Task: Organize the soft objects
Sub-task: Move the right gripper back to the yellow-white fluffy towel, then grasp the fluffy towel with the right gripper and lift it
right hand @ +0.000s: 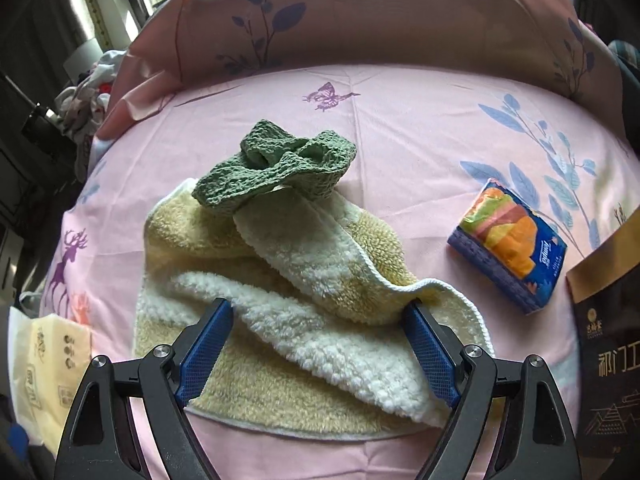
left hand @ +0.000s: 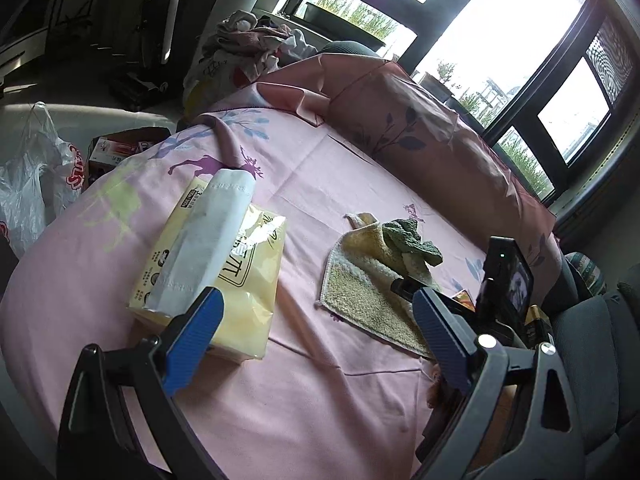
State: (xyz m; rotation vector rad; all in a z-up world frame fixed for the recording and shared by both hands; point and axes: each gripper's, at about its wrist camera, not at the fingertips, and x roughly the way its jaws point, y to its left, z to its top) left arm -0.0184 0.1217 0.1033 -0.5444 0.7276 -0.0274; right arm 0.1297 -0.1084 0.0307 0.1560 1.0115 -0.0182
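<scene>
A yellow and white fluffy towel (right hand: 304,280) lies crumpled on the pink bed sheet (right hand: 420,128), with a green knitted cloth (right hand: 276,164) on its far end. My right gripper (right hand: 318,316) is open, its blue fingers either side of a raised fold of the towel. In the left wrist view the towel (left hand: 360,280) and green cloth (left hand: 408,236) lie right of centre. My left gripper (left hand: 316,300) is open and empty above the sheet, its left finger (left hand: 196,328) over a yellow tissue pack (left hand: 224,268). The right gripper's body (left hand: 504,280) shows beside the towel.
A small blue and orange tissue packet (right hand: 508,244) lies right of the towel. A dark box (right hand: 608,328) sits at the right edge. A pink pillow (right hand: 360,12) lines the far side. Clothes (left hand: 256,40), a plastic bag (left hand: 36,184) and boxes (left hand: 120,148) lie beyond the bed.
</scene>
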